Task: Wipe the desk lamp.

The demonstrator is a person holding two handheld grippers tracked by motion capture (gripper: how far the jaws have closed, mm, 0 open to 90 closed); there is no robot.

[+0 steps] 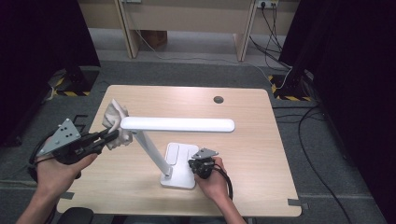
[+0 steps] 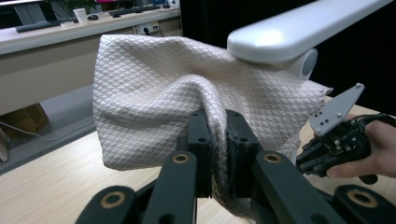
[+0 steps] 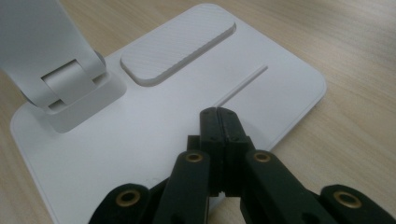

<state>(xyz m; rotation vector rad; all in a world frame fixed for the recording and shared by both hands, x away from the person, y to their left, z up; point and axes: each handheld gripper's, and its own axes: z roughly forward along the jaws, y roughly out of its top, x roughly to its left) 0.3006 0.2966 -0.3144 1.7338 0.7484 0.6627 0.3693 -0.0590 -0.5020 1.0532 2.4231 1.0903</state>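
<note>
A white desk lamp stands on the table, with a long light bar, a slanted arm and a flat base. My left gripper is shut on a cream quilted cloth, held up against the left end of the bar. In the left gripper view the cloth is pinched between the jaws just below the lamp head. My right gripper is shut with nothing in it, its tips resting on the lamp base.
The wooden table has a round cable hole near its far edge. Beyond it lie grey carpet, a desk's legs and cables at the right. In the left gripper view the right gripper sits in a hand at the right.
</note>
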